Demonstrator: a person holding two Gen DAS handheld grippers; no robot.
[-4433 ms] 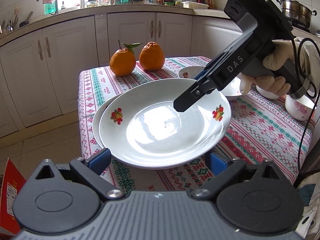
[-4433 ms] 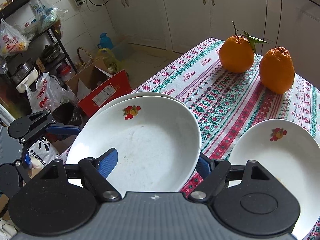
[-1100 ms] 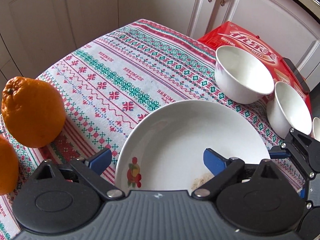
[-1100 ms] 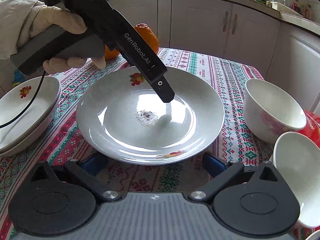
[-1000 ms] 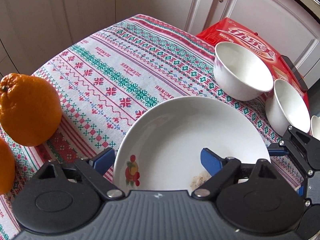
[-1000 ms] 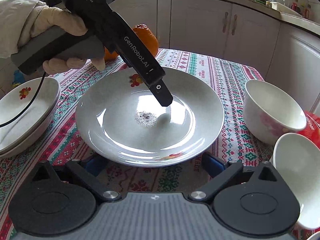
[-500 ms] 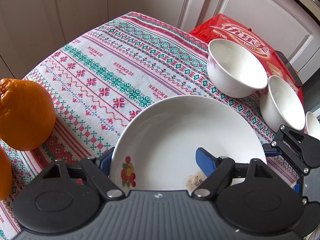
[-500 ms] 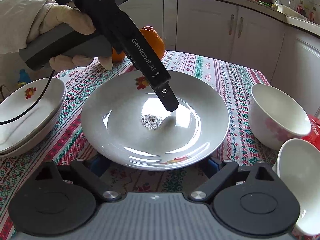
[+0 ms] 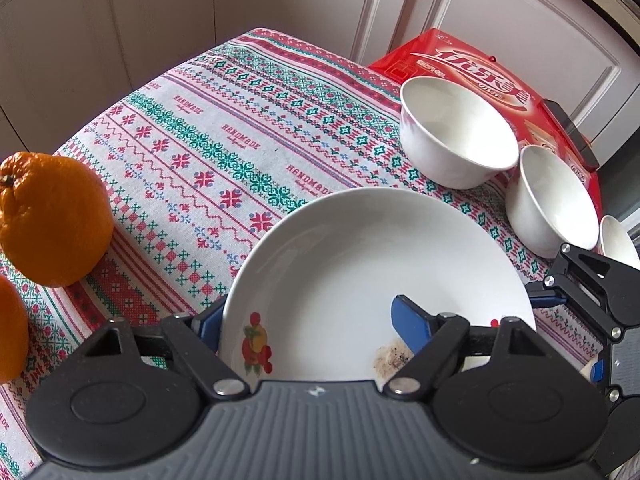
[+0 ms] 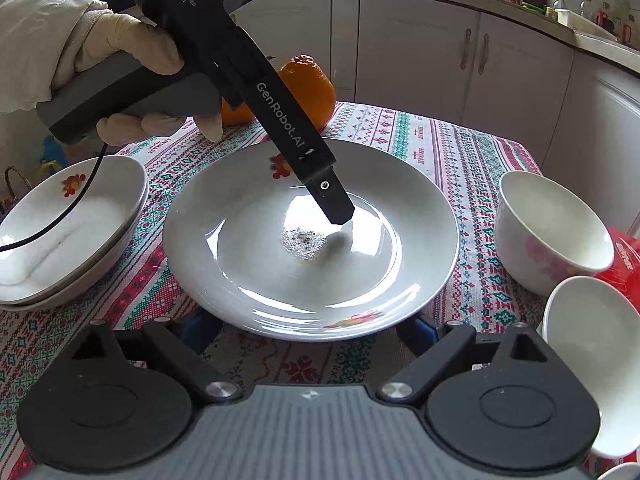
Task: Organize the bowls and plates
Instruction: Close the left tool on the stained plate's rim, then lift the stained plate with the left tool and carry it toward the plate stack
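Observation:
A white plate with fruit prints and a dirty spot (image 9: 360, 272) (image 10: 256, 264) lies on the patterned tablecloth. My left gripper (image 9: 306, 320) straddles its near rim, one blue finger outside and below the rim, the other inside over the plate; the jaws stand apart. In the right wrist view the left gripper's inner finger (image 10: 332, 200) reaches into the plate. My right gripper (image 10: 308, 328) is open at the plate's opposite rim, its fingers low beside and under the rim. Two stacked plates (image 10: 72, 240) sit to the left.
Two white bowls (image 9: 456, 144) (image 9: 552, 200) stand on the right by a red box (image 9: 480, 80), and the edge of a third bowl (image 9: 616, 240) shows. Two oranges (image 9: 52, 216) sit at the left. Kitchen cabinets stand behind the table.
The left gripper left the stacked plates and came to this single plate. Over the last second its jaws have narrowed around the rim, and both grippers have crept closer to the plate.

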